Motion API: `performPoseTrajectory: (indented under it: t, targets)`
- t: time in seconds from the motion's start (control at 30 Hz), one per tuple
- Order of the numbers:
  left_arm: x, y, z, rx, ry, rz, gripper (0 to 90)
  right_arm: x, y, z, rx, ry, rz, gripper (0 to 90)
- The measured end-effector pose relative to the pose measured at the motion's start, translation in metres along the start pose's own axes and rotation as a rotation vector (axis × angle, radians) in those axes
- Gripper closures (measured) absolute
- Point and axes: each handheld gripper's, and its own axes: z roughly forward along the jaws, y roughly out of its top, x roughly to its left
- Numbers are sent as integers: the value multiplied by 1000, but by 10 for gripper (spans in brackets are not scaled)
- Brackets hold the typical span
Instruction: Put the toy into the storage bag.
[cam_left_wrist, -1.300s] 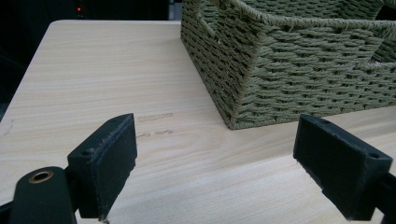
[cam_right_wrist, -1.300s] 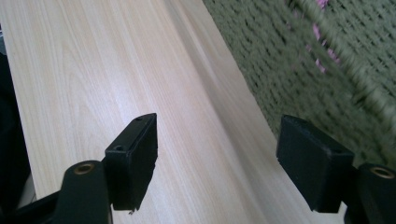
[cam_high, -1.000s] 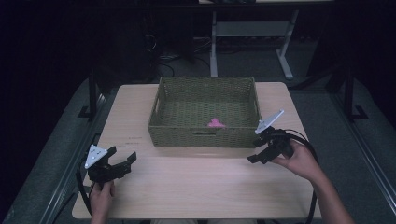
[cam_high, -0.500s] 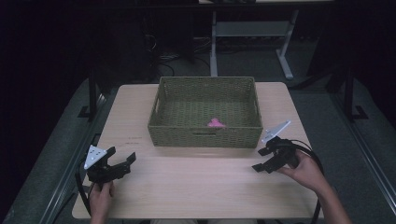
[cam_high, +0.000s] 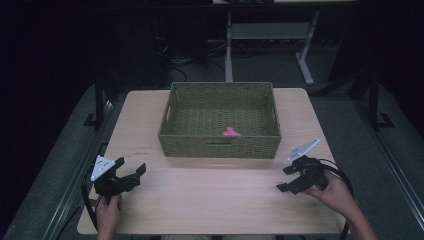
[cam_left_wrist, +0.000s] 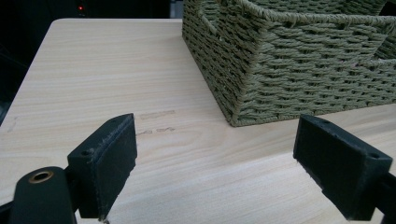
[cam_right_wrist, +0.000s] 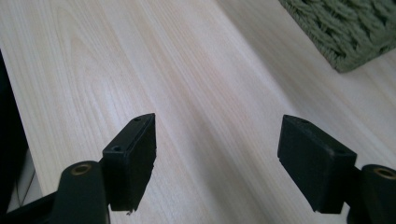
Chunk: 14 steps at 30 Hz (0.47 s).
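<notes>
The left gripper (cam_high: 131, 172) is resting low over the desk (cam_high: 215, 200) near its front left corner, its jaws standing wide apart with nothing between them. In the left gripper view, the basket's corner is showing just ahead. The basket (cam_high: 220, 145) (woven, olive green) is sitting at the desk's middle toward the far edge, and a small pink thing (cam_high: 230, 132) is lying inside it near the front wall. The right gripper (cam_high: 286, 179) is hovering near the front right, well apart from the basket, jaws likewise spread and holding nothing.
</notes>
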Motion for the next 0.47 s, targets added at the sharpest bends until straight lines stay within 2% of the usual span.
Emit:
performPoseTrajectory:
  t: [0.47]
  targets:
    - [-2,0,1,0,-7,4,130,11,-19,-5,1,-26,2,273]
